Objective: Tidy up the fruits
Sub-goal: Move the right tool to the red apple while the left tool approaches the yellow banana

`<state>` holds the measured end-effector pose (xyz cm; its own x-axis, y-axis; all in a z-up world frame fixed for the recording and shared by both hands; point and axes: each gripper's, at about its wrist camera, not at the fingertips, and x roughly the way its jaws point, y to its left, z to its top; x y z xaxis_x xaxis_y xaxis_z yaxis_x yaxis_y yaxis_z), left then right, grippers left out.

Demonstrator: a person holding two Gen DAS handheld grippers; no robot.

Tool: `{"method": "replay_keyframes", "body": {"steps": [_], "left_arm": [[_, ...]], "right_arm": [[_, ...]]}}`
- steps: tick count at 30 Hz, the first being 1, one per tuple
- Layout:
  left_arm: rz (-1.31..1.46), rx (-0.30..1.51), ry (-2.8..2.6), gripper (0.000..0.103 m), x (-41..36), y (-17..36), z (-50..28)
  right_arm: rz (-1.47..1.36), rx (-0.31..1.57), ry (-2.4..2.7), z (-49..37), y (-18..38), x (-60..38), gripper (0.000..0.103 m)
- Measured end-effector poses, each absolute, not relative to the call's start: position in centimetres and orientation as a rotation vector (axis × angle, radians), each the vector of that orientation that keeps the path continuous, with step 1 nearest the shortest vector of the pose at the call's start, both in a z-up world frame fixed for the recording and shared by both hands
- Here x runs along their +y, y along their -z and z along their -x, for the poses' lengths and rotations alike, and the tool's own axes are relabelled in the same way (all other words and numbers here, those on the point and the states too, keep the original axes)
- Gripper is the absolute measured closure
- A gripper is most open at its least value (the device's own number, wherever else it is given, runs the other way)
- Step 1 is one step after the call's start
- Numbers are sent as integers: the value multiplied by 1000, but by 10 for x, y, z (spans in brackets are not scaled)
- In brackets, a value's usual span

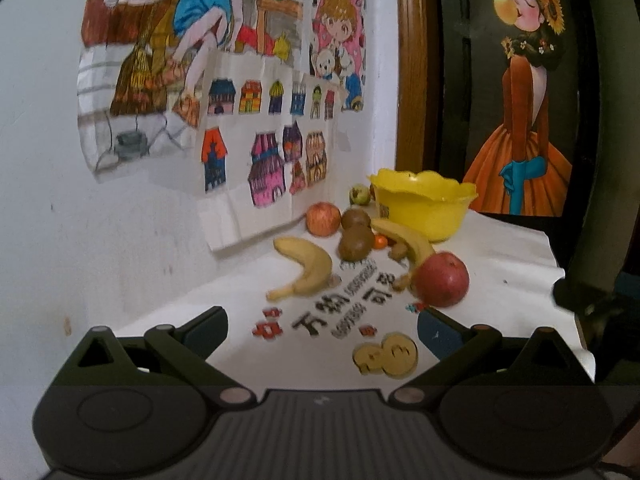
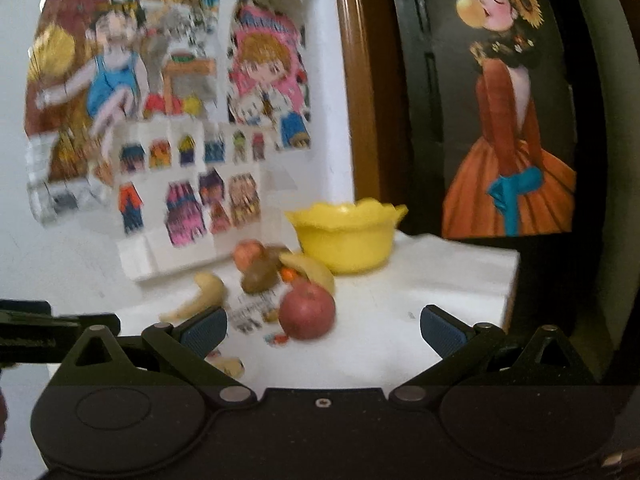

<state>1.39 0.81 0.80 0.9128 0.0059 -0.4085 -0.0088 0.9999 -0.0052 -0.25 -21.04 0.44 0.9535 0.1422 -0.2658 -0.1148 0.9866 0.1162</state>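
Note:
A yellow scalloped bowl point(image 1: 424, 204) point(image 2: 346, 240) stands at the back of a white cloth point(image 1: 500, 264) point(image 2: 440, 280). In front of it lie a red apple point(image 1: 440, 280) point(image 2: 307, 311), two bananas point(image 1: 306, 270) point(image 1: 404, 238), two kiwis point(image 1: 356, 242), a paler apple point(image 1: 323, 219) point(image 2: 248, 254), a small green fruit point(image 1: 359, 195) and a small orange one point(image 1: 380, 242). My left gripper point(image 1: 322, 330) is open, short of the fruit. My right gripper point(image 2: 324, 330) is open too, the red apple just beyond its fingers, left of centre.
Children's drawings point(image 1: 240, 120) point(image 2: 180, 160) hang on the white wall to the left. A wooden frame point(image 1: 408, 60) and a dark panel with a painted girl point(image 1: 520, 120) point(image 2: 508, 140) rise behind the bowl. The cloth's right edge point(image 1: 560, 272) drops off. Printed characters point(image 1: 340, 304) mark the cloth.

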Motion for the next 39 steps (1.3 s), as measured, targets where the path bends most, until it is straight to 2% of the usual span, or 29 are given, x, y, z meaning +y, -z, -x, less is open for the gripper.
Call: {"method": "replay_keyframes", "body": {"steps": [13,22,27,39], "left_arm": [[-50,405,31,0,38,-31,-82],[-156,499,103,0,35,-41,-149],[-165,491,118,0,34,-55,-168],[-189,602,151,0,29,-1,-224]], "right_arm": [[32,326,-360,-58,-30,-219,1],[151,536,-463,-138,-37,-197,1],[112,510,-451,-166,-51,-196,1],[84,631,-420,-203,2,-196,1]]}}
